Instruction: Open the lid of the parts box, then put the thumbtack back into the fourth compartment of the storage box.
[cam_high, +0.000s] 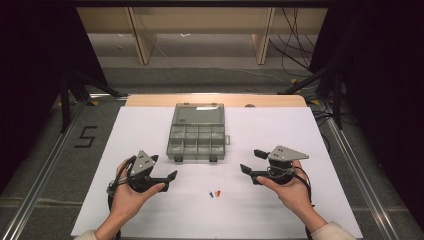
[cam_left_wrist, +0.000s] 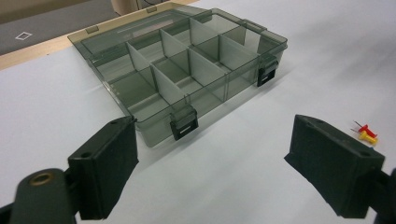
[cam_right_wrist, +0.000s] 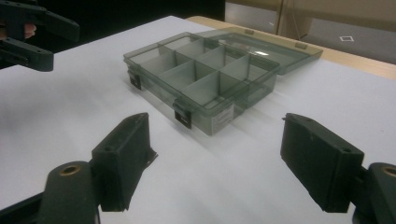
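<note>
A smoky clear organiser box (cam_high: 196, 137) lies in the middle of the white sheet with its lid folded flat behind it; its several compartments (cam_left_wrist: 187, 70) look empty. A few small pushpins (cam_high: 215, 193) lie in front of it, blue and red; the left gripper view shows a red one (cam_left_wrist: 364, 128) and a yellow one (cam_left_wrist: 369, 137). My left gripper (cam_high: 165, 167) is held open left of the pins, jaws (cam_left_wrist: 219, 163) wide apart with nothing between them. My right gripper (cam_high: 251, 161) is open too, right of the box's front corner (cam_right_wrist: 205, 119), and holds nothing (cam_right_wrist: 219, 161).
The white sheet (cam_high: 300, 145) covers a wooden table (cam_high: 150, 100) whose far edge shows behind the box. Metal rails (cam_high: 50, 160) run along both sides. Black stands, cables and wooden shelving (cam_high: 260, 40) lie on the floor beyond. The left gripper (cam_right_wrist: 32, 32) appears far off in the right gripper view.
</note>
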